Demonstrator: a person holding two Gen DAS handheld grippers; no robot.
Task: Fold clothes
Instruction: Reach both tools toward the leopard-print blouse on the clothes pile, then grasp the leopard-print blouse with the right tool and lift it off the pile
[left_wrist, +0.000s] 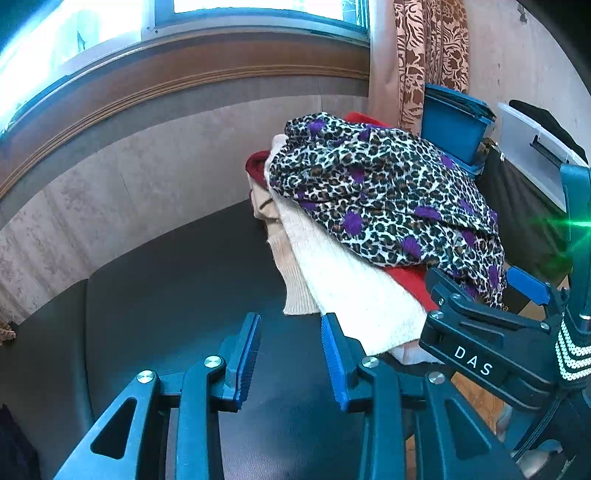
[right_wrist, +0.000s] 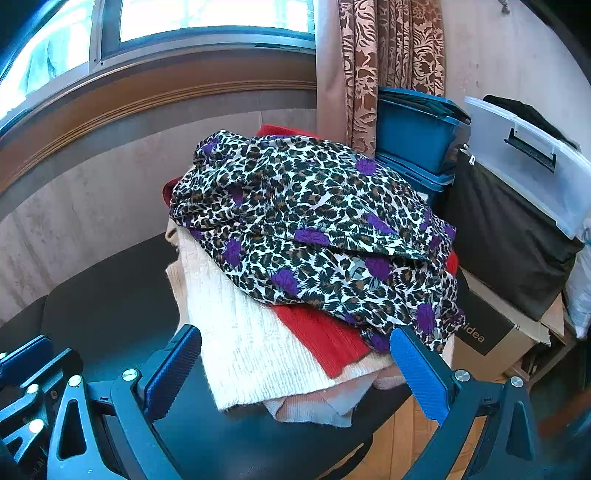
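A pile of clothes sits on a dark table (right_wrist: 110, 295). On top lies a leopard-print garment with purple spots (right_wrist: 314, 229), also in the left wrist view (left_wrist: 384, 195). Under it are a red knit (right_wrist: 325, 339), a white knit (right_wrist: 240, 339) and a beige piece (right_wrist: 314, 406). My right gripper (right_wrist: 295, 369) is wide open and empty, its fingers either side of the pile's near edge. My left gripper (left_wrist: 291, 354) is open and empty over the bare table, left of the pile (left_wrist: 343, 295). The right gripper's body (left_wrist: 480, 343) shows at the right of the left wrist view.
Blue plastic bins (right_wrist: 417, 136) and a clear lidded box (right_wrist: 524, 158) on a black case (right_wrist: 509, 240) stand right of the table, with a cardboard box (right_wrist: 487, 339) below. A patterned curtain (right_wrist: 391, 55) and a window (right_wrist: 207, 18) are behind. The table's near right edge drops to wood floor (right_wrist: 402, 443).
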